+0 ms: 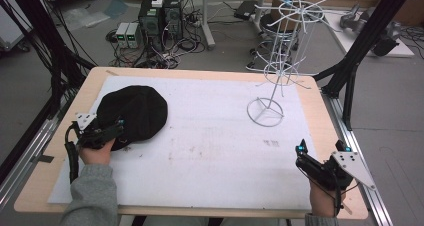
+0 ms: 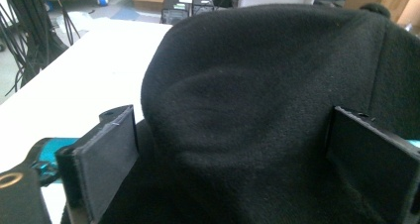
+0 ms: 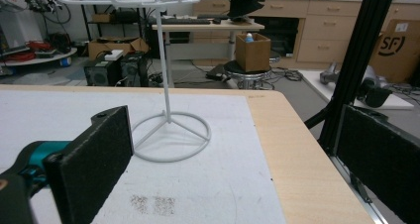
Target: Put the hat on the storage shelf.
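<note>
A black fleece hat [image 1: 135,111] lies on the left part of the white mat [image 1: 210,146]. My left gripper [image 1: 114,128] sits at the hat's near edge. In the left gripper view the hat [image 2: 267,95] bulges up between the two jaws, which stand wide apart with my left gripper [image 2: 237,164] open around the fabric. A white wire hat stand [image 1: 274,81] rises from its ring base [image 1: 265,112] at the mat's far right. My right gripper [image 1: 301,157] rests open near the table's front right corner, with the stand [image 3: 168,85] ahead of my right gripper [image 3: 233,169] and nothing between the jaws.
The mat covers most of a wooden table [image 1: 320,116]. Black frame posts [image 1: 350,71] stand off the right edge. Computers and cables [image 1: 160,21] sit on the floor beyond the far edge. A faint grey smudge [image 3: 153,204] marks the mat near the right gripper.
</note>
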`<state>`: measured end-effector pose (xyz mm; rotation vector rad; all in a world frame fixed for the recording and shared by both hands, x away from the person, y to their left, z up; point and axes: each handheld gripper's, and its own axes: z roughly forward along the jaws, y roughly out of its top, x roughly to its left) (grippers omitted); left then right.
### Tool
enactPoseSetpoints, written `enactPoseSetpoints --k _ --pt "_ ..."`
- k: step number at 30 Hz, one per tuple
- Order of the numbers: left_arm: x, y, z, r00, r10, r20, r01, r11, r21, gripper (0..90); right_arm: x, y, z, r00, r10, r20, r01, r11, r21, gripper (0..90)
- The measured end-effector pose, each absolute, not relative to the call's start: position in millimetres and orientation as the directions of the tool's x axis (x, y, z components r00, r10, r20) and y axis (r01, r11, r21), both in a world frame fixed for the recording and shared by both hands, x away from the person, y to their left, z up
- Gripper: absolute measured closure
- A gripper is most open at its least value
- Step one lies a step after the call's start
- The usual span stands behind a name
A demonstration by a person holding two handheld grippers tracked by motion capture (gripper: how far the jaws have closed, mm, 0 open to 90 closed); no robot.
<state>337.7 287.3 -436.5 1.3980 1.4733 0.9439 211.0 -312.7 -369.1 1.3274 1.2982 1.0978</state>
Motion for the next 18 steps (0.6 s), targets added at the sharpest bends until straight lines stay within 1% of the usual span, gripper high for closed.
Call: enactPoseSetpoints --k 3,7,12,13,18 --pt "339.0 287.6 -438.0 0.013 0.996 -0.093 0.350 0.083 0.933 7.8 209.7 -311.1 -368.4 0.014 1.000 -0.021 0.139 0.019 0.990 0.8" --pt "341.7 287.0 -441.5 0.015 0.996 -0.087 0.381 0.075 0.921 7.8 209.4 -308.5 -368.1 0.013 0.999 -0.046 0.126 0.044 0.991 0.8" --pt "342.7 286.6 -442.3 0.011 0.996 -0.086 0.378 0.075 0.923 8.2 209.2 -307.4 -368.0 0.011 0.998 -0.057 0.123 0.055 0.991 0.9" --pt "342.8 286.9 -442.6 0.014 0.996 -0.084 0.383 0.072 0.921 12.0 209.0 -306.8 -367.9 0.013 0.998 -0.057 0.123 0.055 0.991 0.9" --pt "342.6 286.3 -442.1 -0.008 0.997 -0.078 0.383 0.075 0.920 19.0 209.1 -305.8 -367.9 0.016 0.998 -0.058 0.122 0.055 0.991 1.0"
